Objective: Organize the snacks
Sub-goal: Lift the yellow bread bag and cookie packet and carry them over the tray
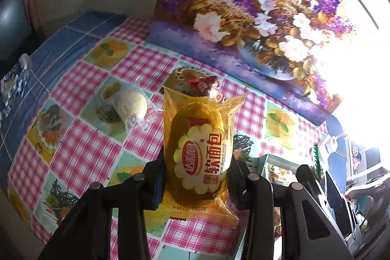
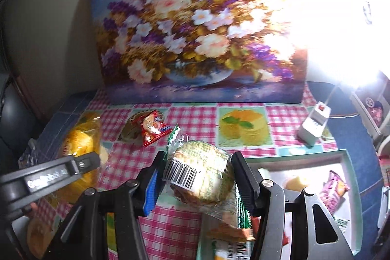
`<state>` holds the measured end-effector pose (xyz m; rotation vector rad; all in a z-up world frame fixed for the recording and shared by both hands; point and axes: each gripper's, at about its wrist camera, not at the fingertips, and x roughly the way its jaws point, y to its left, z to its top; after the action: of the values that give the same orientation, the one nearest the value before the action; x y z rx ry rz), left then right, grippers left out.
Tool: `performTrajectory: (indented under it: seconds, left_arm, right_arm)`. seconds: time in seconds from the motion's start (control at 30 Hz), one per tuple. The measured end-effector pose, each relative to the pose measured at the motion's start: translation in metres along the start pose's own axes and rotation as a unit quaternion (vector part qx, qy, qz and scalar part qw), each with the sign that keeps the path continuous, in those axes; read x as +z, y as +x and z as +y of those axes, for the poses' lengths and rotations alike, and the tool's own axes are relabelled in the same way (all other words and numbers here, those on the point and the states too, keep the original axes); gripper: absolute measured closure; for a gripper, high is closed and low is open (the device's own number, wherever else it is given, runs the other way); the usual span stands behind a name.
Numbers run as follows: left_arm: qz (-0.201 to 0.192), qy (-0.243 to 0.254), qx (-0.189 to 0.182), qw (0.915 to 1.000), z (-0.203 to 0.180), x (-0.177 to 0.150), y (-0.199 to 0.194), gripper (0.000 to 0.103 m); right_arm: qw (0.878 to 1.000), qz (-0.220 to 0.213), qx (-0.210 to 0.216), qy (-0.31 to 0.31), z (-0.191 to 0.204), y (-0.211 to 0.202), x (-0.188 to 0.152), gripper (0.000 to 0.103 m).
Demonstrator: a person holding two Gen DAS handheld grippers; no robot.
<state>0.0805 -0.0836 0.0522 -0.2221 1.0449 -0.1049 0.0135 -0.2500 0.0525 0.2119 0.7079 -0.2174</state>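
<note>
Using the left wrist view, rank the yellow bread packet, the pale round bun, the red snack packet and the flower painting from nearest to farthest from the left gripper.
1. yellow bread packet: gripped between the left gripper's jaws.
2. pale round bun: on the cloth, ahead-left.
3. red snack packet: beyond the bread's tip.
4. flower painting: at the back.

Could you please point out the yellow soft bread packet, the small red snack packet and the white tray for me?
yellow soft bread packet [image 1: 198, 157], left wrist view, on its printed label.
small red snack packet [image 2: 152, 129], right wrist view, on its middle.
white tray [image 2: 292, 154], right wrist view, on its far rim.

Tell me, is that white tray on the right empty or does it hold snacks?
Not empty. The white tray holds a pink packet and a yellowish snack; more may lie hidden behind the tongs.
</note>
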Motion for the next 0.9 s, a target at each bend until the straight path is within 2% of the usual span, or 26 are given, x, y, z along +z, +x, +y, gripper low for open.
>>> performTrajectory:
  seconds: [0.23, 0.43, 0.63, 0.73, 0.9]
  left_arm:
    - [0.003, 0.011, -0.041, 0.9991, -0.016, -0.005, -0.009, 0.060]
    - [0.008, 0.061, -0.062, 0.9961, -0.055, -0.021, -0.010, 0.060]
    - [0.029, 0.122, -0.108, 0.9862, -0.105, -0.043, -0.012, 0.060]
    - [0.035, 0.149, -0.113, 0.9818, -0.125, -0.056, -0.011, 0.060]
    - [0.074, 0.171, -0.118, 0.9754, -0.146, -0.078, 0.006, 0.060]
  right_arm:
    - [0.998, -0.009, -0.046, 0.046, -0.045, -0.018, 0.006, 0.046]
    - [0.991, -0.011, -0.078, 0.107, -0.093, -0.031, -0.003, 0.046]
    - [0.983, 0.001, -0.102, 0.153, -0.127, -0.038, -0.017, 0.045]
    - [0.979, 0.002, -0.112, 0.171, -0.137, -0.042, -0.023, 0.045]
    - [0.970, 0.010, -0.138, 0.198, -0.156, -0.045, -0.032, 0.045]
